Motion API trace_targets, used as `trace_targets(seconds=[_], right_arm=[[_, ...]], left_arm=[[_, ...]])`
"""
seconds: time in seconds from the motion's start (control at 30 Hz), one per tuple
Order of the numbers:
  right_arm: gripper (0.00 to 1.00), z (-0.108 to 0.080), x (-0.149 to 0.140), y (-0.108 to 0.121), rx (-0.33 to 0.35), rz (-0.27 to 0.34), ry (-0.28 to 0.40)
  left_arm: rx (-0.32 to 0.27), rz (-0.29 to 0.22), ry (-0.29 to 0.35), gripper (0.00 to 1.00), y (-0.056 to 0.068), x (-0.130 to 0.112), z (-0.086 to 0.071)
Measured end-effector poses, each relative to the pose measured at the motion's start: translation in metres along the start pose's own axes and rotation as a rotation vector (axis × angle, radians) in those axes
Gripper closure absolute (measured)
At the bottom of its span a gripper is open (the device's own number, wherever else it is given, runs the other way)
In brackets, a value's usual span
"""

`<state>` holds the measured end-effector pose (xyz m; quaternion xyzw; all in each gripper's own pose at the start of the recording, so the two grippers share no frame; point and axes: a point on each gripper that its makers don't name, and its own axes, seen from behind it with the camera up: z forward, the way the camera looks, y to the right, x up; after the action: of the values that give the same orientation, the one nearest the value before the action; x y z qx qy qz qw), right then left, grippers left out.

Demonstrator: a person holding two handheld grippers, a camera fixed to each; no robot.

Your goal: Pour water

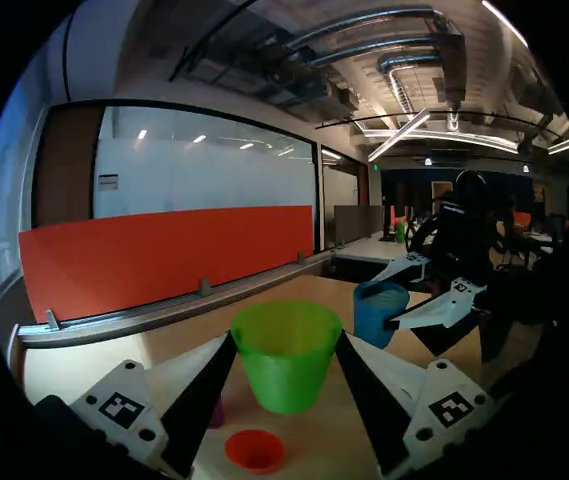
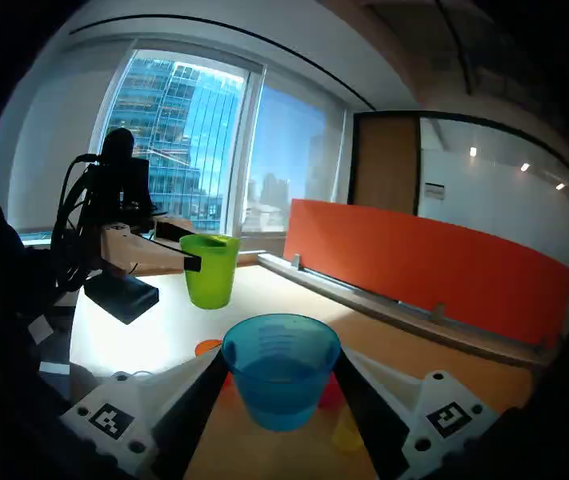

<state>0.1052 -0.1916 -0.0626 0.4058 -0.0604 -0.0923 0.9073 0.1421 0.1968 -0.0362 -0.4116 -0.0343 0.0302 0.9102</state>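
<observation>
Left gripper view: the left tongs (image 1: 286, 346) sit low at 6 o'clock. They point fwd and level. Both fingers press on the sides of the green cup (image 1: 286, 364), so the tongs are closed on it. The cup is upright, held up above the counter (image 1: 340, 436). Can't tell if anything is in it.

Under the cup, at 6 o'clock, a small orange cup (image 1: 254, 450) sits on the counter. It looks empty. A purple thing (image 1: 217, 413) is just beside it at 7 o'clock, mostly hidden by a finger.

Farther off, at 3 o'clock, the right tongs (image 1: 386, 304) reach in from the right. They grip the blue cup (image 1: 376, 316) from both sides. It's upright too, near the green cup but not touching.

Right gripper view: the blue cup is close at 6 o'clock between the two fingers, w/ what looks like a bit of water low inside. Below it, a red thing (image 2: 330, 392) and a yellow thing (image 2: 346, 436) lie on the counter, too blurry to name.

Far back, an orange panel (image 1: 164, 256) runs along the counter's edge. A big window (image 2: 180, 136) is at 11 o'clock in the right gripper view.
</observation>
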Motion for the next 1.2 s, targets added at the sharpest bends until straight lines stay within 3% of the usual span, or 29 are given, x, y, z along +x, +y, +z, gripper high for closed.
trace_targets(seconds=[0.27, 0.7, 1.2], right_arm=[[0.08, 0.008, 0.017, 0.004, 0.013, -0.040, 0.012], [0.08, 0.018, 0.041, 0.007, 0.039, -0.093, 0.051], [0.09, 0.026, 0.066, 0.012, 0.039, -0.215, 0.086]], left_arm=[[-0.009, -0.004, 0.025, 0.12, 0.009, 0.000, -0.005], [-0.019, -0.030, 0.014, 0.12, 0.011, -0.011, -0.008], [-0.039, -0.027, 0.002, 0.12, 0.024, -0.023, -0.006]])
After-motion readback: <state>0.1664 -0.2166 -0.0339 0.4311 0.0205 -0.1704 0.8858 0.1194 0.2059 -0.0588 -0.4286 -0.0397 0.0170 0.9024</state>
